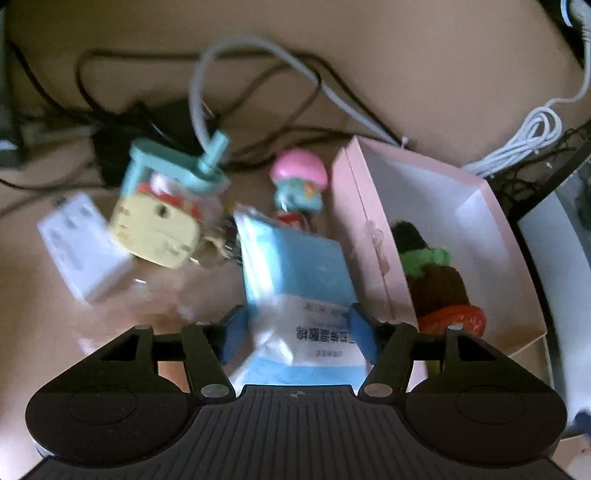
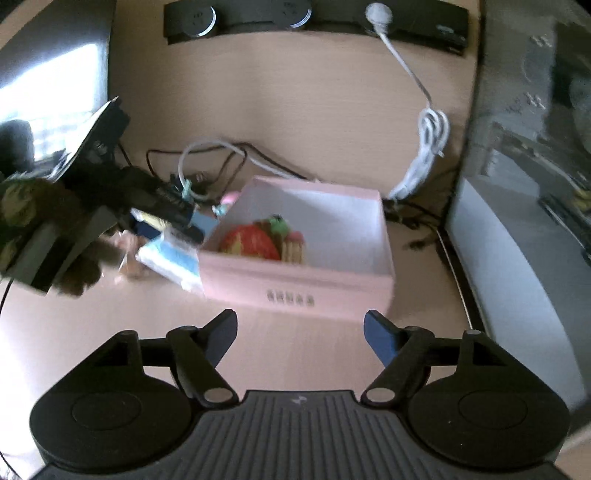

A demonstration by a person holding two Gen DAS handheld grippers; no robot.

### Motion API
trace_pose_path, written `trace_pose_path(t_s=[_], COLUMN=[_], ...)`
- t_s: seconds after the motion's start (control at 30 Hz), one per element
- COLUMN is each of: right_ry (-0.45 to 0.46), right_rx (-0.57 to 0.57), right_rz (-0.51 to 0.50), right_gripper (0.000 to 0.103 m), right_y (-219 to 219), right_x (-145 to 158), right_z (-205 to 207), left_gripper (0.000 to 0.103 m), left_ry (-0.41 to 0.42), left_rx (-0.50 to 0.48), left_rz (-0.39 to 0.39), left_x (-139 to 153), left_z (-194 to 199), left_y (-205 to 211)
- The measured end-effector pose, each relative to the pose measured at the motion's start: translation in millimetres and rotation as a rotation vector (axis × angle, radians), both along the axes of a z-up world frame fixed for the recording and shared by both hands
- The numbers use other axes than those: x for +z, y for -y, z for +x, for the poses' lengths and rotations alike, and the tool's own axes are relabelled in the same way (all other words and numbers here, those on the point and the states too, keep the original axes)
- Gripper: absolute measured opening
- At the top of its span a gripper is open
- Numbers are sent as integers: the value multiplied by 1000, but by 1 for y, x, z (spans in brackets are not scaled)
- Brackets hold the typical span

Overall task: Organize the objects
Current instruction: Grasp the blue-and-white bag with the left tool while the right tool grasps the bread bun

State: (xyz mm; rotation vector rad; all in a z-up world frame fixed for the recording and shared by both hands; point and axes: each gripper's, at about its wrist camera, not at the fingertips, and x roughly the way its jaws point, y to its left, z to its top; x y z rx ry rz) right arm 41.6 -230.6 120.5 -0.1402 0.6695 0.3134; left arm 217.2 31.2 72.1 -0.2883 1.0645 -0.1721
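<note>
Beige table (image 2: 314, 122), blurred packet (image 1: 295, 273) behind left gripper (image 1: 297, 328)

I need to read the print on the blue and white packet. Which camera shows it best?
The left wrist view: the blue and white packet fills the centre, between the left gripper's fingers, print visible though blurred. The right wrist view shows only a small edge of it beside the pink box.

Pale wood-grain desktop (image 2: 314, 110), matte, with soft daylight glare at its left edge. Long black power strip (image 2: 314, 16) along the far edge, white cable (image 2: 424, 147) plugged in and coiled; tangled black cords (image 1: 110, 110) behind.
</note>
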Motion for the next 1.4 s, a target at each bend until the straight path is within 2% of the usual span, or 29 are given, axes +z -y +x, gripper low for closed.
trace_pose_path(t_s=[0.07,0.13,0.2,0.27,0.3,0.37,0.47,0.6,0.67,0.9,1.03,1.17,1.27,1.33,1.4], right_ry=[-15,-25,-23,-13,-7,-4,-13,-29,-42,-69,-60,-82,-102,-152,-197], right_rx=[-29,-55,-68,-72,-72,-67,-49,10,50,240,342,365,341,334,324], right_rz=[-2,-6,-11,-21,-27,-36,-41,-56,-61,-42,-16,-21,-89,-117,-105], right_gripper=[77,78,80,85,86,86,86,86,86,86,86,86,86,86,68], right_y=[5,8,10,9,8,4,-4,-24,-37,-111,-168,-221,-251,-261,-260], right_x=[-4,-6,-7,-7,-7,-9,-13,-22,-27,-35,-36,-46,-60,-70,-74], right_z=[-7,-11,-15,-19,-20,-19,-16,-9,-3,25,47,76,99,110,114], left_gripper=[61,53,48,46,45,45,45,45,45,45,45,45,45,45,45], left_ry=[-34,-20,-48,-69,-55,-2,64,116,131,132,121,118,128,137,138], left_rx=[5,0,29,62,60,18,-38,7,69,330,411,414,383,353,318], left_rz=[-38,-8,-24,-48,-51,-52,-106,-157,-160,-38,-41,-53,-62,-67,-73], left_x=[-9,-10,-9,-8,-6,2,15,27,33,43,47,48,52,52,49], left_z=[7,6,5,-1,-4,-24,-67,-132,-155,-228,-261,-277,-279,-277,-271], left_y=[2,8,7,2,1,1,-4,-29,-48,-136,-167,-185,-187,-186,-182])
